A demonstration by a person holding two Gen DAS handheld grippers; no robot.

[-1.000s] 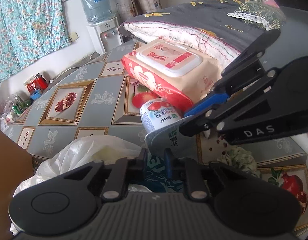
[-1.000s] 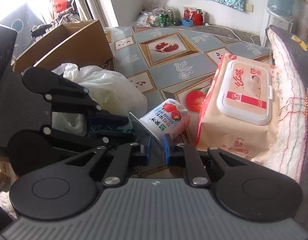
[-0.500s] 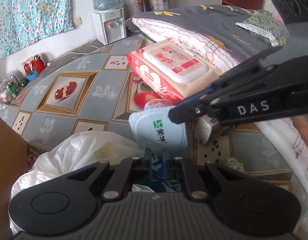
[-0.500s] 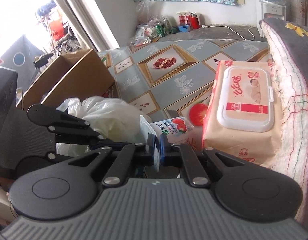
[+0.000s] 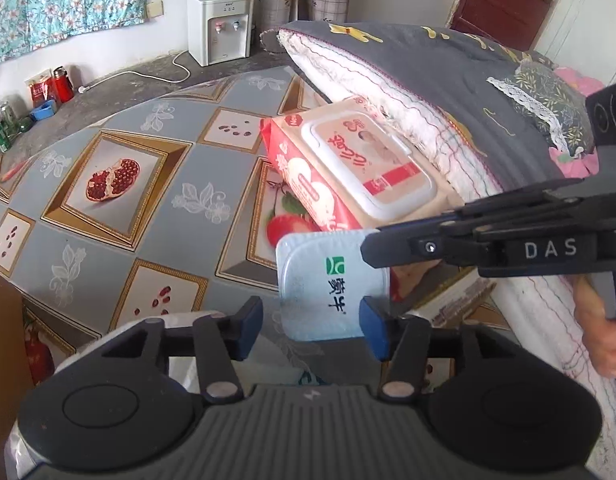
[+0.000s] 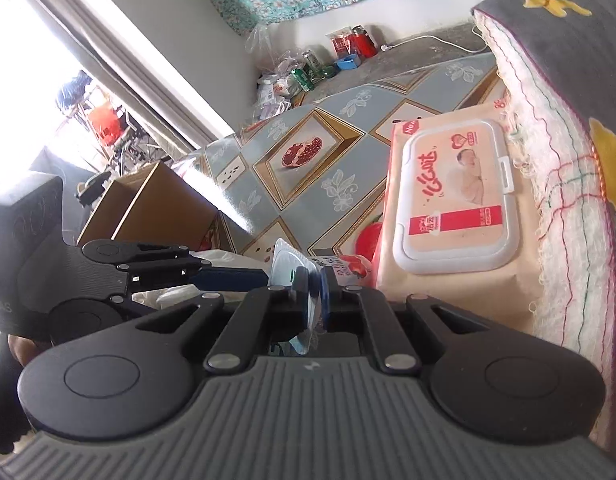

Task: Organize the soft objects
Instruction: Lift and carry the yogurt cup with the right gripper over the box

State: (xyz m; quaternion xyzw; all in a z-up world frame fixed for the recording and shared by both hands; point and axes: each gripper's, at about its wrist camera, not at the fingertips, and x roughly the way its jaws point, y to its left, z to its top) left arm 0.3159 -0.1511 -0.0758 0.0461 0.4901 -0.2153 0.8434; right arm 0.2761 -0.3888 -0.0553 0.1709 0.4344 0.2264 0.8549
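Note:
A strawberry yogurt cup (image 5: pixel 332 284) with a pale blue foil lid is held up in front of the left wrist camera. My right gripper (image 6: pixel 317 286) is shut on the lid's edge (image 6: pixel 302 300); it enters the left wrist view from the right (image 5: pixel 392 246). My left gripper (image 5: pixel 310 322) is open, its blue pads on either side of the cup's lid, not pressing it. A pink pack of baby wipes (image 5: pixel 360 168) lies on the table against a folded grey quilt (image 5: pixel 448 80); both also show in the right wrist view, the wipes (image 6: pixel 456 200) and the quilt (image 6: pixel 568 120).
The table has a blue-grey cloth (image 5: pixel 148 184) with fruit pictures. A cardboard box (image 6: pixel 148 208) stands at its left edge. A water dispenser (image 5: pixel 220 24) and cans and bottles (image 6: pixel 348 48) stand on the floor by the far wall.
My left gripper has opened and let go of the cup. My right gripper has lifted the cup by its lid, and both views have risen above the white plastic bag.

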